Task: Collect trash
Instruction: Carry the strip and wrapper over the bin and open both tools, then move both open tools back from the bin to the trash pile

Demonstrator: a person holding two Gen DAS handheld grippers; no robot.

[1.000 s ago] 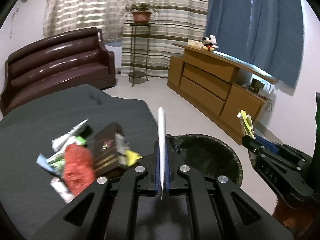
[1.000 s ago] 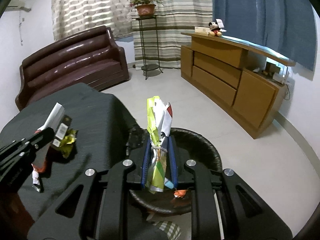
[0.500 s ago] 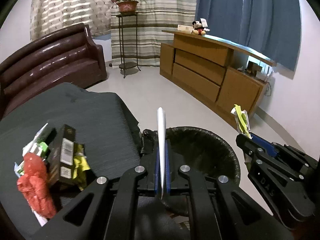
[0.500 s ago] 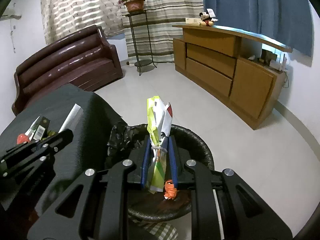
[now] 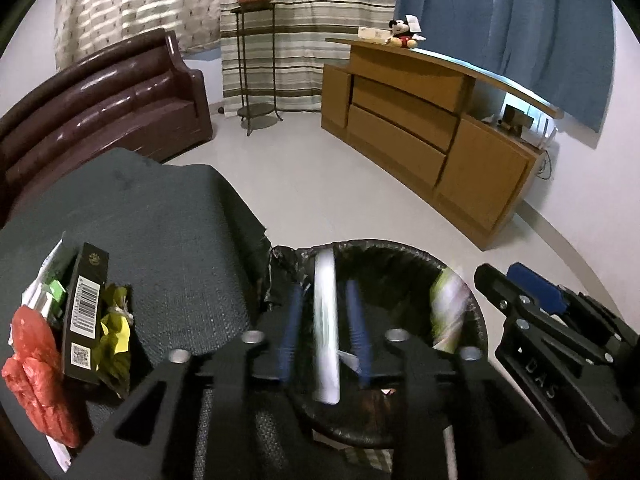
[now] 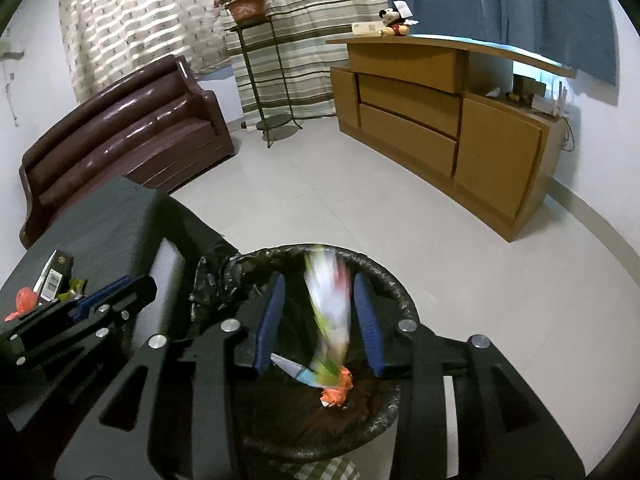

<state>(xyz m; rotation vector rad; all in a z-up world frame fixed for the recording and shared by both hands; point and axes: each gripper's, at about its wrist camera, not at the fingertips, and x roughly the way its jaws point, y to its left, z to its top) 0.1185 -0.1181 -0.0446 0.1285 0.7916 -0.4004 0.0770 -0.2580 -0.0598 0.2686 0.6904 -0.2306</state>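
A round bin lined with a black bag [image 5: 404, 252] [image 6: 384, 276] stands on the floor beside the dark table. My left gripper [image 5: 325, 300] is open over the bin; a flat white wrapper [image 5: 326, 320] falls blurred between its fingers. My right gripper [image 6: 318, 296] is open over the bin; a green, white and red wrapper [image 6: 330, 316] falls blurred between its fingers, also seen in the left wrist view [image 5: 450, 308]. Orange crumpled trash [image 6: 336, 392] lies in the bin. On the table lie a red bag [image 5: 36, 368], a dark barcode box [image 5: 86, 316] and a yellow wrapper [image 5: 116, 332].
The dark cloth-covered table [image 5: 140, 216] is at left, its edge next to the bin. A brown sofa [image 5: 100, 96], a plant stand [image 5: 256, 64] and a wooden cabinet [image 5: 432, 120] stand further back across the pale floor [image 6: 360, 208].
Both grippers moved over the bin and opened. The white wrapper and the green wrapper have left the fingers and are dropping into the bin.
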